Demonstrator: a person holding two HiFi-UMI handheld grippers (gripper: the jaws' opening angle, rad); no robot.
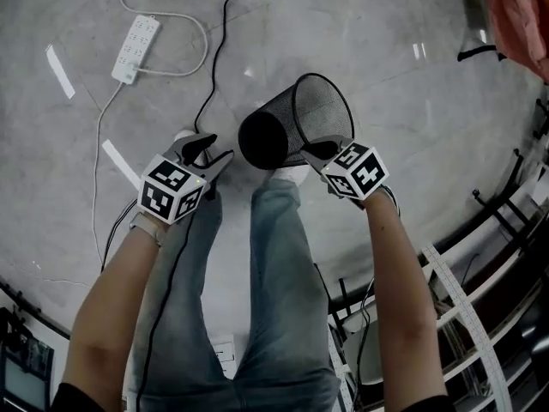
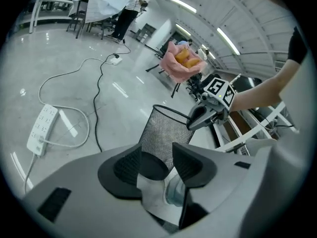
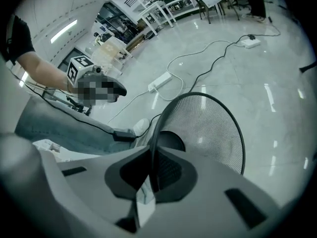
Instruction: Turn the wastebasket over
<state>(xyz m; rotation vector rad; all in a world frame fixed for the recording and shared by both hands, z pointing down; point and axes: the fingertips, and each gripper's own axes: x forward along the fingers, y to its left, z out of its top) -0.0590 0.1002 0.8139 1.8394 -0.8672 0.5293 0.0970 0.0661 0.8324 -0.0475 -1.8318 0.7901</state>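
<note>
Right tongs pinch tilted wastebasket at rim.

Grey polished concrete floor w/ glare streaks, white tape strips. White power strip + black cable on it. Tables far back, ceiling light strips, metal rack at right
</note>
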